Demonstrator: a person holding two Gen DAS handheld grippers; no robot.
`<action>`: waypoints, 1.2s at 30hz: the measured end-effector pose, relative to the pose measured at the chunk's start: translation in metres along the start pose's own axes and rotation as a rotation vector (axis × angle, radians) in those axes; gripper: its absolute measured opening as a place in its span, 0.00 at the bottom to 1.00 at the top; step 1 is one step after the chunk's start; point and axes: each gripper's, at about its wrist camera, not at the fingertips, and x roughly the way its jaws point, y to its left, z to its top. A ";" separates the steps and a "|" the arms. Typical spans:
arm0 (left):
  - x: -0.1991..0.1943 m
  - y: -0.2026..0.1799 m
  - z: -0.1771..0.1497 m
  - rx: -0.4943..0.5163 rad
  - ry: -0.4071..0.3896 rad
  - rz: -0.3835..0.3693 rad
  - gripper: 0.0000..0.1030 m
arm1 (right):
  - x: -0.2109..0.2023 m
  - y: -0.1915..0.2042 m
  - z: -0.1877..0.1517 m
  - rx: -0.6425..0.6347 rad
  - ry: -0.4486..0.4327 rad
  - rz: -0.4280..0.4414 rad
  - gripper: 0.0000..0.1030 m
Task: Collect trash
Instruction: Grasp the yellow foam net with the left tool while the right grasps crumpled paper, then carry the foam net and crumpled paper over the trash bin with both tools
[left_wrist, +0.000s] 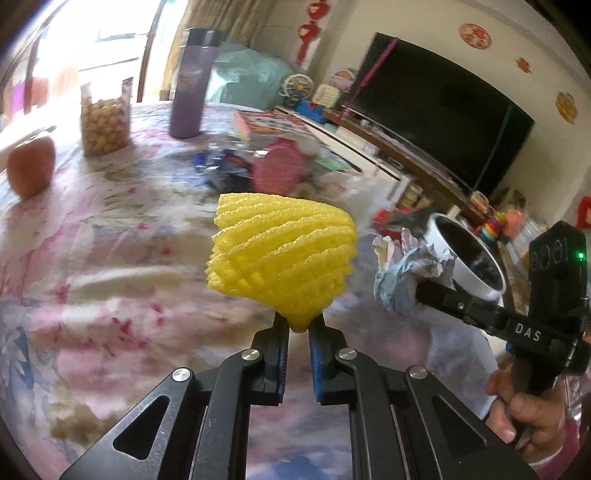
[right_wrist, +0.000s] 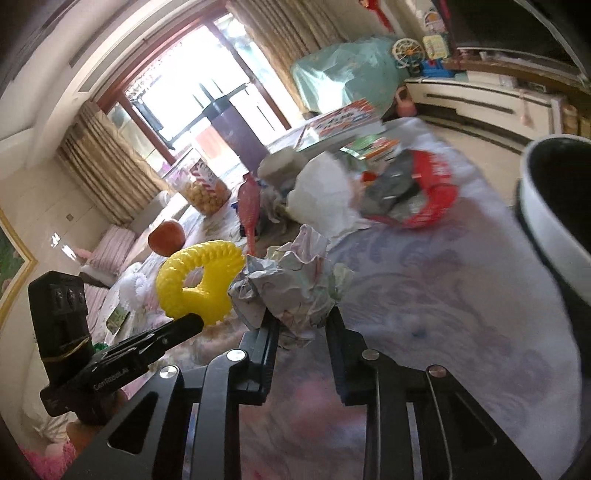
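Your left gripper (left_wrist: 298, 326) is pinching the lower tip of a yellow foam fruit net (left_wrist: 282, 254), which stands above the blue-padded fingers (left_wrist: 318, 356) and clear of the floral tablecloth (left_wrist: 92, 266). The jaws are drawn in close on the net, not spread.

Your right gripper (right_wrist: 301, 321) is pinching a crumpled paper wad (right_wrist: 291, 280) printed in pale grey-blue and pink. The wad fills the gap between the two black fingers. In the left wrist view the same wad sits at the end of the right gripper, just in front of the white bin (left_wrist: 467, 258) with its dark interior; whether they touch cannot be told.

Readable markings:
- "DAS" in white letters on the right gripper body (left_wrist: 528, 332).
- White lettering on the left gripper body (right_wrist: 110, 376), too soft to read with confidence.
- A green indicator lit on the right gripper's upright module (left_wrist: 580, 255).

On the table beyond the net: an orange fruit (left_wrist: 31, 170), a clear bag of round yellow snacks (left_wrist: 105, 122), a purple bottle (left_wrist: 192, 85) with a blurred label, and a pink foam net (left_wrist: 277, 171). A white foam net (right_wrist: 131, 291) lies near the table edge. A red-handled bag (right_wrist: 432, 195) carries white print, unreadable. A dark television (left_wrist: 443, 107) stands at the far wall, with red paper decorations (left_wrist: 474, 35) above it.
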 end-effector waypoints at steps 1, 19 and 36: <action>0.000 -0.005 -0.001 0.011 0.003 -0.009 0.08 | -0.007 -0.003 -0.002 -0.002 -0.009 -0.013 0.25; 0.044 -0.079 0.009 0.150 0.079 -0.108 0.08 | -0.072 -0.053 -0.010 0.056 -0.113 -0.162 0.25; 0.086 -0.143 0.038 0.248 0.095 -0.172 0.08 | -0.116 -0.093 -0.001 0.094 -0.165 -0.280 0.25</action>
